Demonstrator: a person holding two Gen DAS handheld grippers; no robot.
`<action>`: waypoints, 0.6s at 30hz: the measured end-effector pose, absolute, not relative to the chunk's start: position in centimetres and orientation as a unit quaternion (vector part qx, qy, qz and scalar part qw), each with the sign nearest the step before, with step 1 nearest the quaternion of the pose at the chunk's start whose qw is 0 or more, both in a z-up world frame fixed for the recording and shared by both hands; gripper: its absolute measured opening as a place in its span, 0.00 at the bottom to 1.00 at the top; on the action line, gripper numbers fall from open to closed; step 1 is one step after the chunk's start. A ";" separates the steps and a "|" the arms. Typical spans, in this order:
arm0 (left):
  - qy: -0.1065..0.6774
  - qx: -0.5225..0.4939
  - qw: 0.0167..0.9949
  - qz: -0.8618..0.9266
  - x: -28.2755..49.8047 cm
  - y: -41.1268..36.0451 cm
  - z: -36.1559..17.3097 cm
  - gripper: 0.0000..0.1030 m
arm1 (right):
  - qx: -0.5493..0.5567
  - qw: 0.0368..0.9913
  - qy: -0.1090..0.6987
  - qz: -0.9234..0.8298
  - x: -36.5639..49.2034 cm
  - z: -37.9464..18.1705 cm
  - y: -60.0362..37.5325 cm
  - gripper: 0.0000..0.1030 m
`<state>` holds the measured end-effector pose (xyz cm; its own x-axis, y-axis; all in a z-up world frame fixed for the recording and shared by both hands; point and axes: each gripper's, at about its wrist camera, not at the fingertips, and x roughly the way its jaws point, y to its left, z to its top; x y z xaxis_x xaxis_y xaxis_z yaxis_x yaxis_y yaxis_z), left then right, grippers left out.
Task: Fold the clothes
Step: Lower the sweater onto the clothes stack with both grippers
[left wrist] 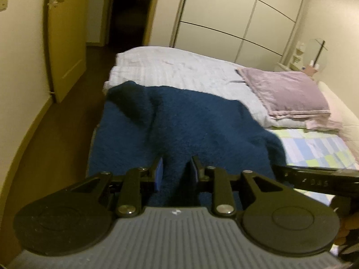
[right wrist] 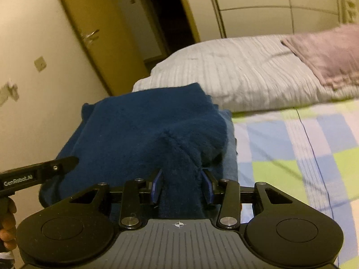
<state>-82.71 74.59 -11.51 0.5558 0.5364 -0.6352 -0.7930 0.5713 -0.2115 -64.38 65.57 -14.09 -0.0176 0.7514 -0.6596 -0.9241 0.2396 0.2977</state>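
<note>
A dark blue fleece garment (left wrist: pixel 179 121) lies bunched on the near left part of the bed, one fold lifted off the rest. In the left wrist view my left gripper (left wrist: pixel 176 172) is shut on a ridge of this fleece, which fills the gap between the blue pads (left wrist: pixel 159 174). The right wrist view shows the garment (right wrist: pixel 139 130) humped up, and my right gripper (right wrist: pixel 181 185) is shut on a gathered strip of it. Both grippers hold the cloth close together, side by side. The garment's shape and sleeves are hidden in the folds.
A pale folded duvet (left wrist: pixel 179 69) lies across the far bed, with a mauve pillow (left wrist: pixel 289 92) on it. Checked bedsheet (right wrist: pixel 291 148) spreads to the right. An open door (left wrist: pixel 65 40) and brown floor (left wrist: pixel 74 103) are at left, wardrobes (left wrist: pixel 235 13) behind. A hand (right wrist: pixel 7 226) shows at the lower left.
</note>
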 end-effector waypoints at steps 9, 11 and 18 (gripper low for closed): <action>0.255 -0.258 0.849 0.384 -81.4 75.3 -12.4 0.30 | -0.143 0.706 0.362 0.591 -65.0 -16.7 66.5 0.41; 0.248 -0.261 0.851 0.384 -80.9 74.8 -12.2 0.30 | -0.129 0.710 0.377 0.581 -64.0 -16.7 66.0 0.41; 0.247 -0.251 0.849 0.394 -81.0 74.1 -10.9 0.32 | -0.078 0.707 0.400 0.578 -61.9 -15.2 63.9 0.42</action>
<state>-81.02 74.09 -10.93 0.5682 0.5440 -0.6174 -0.7925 0.5639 -0.2325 -61.95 63.90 -15.21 0.0125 0.7544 -0.6563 -0.8797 0.3204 0.3515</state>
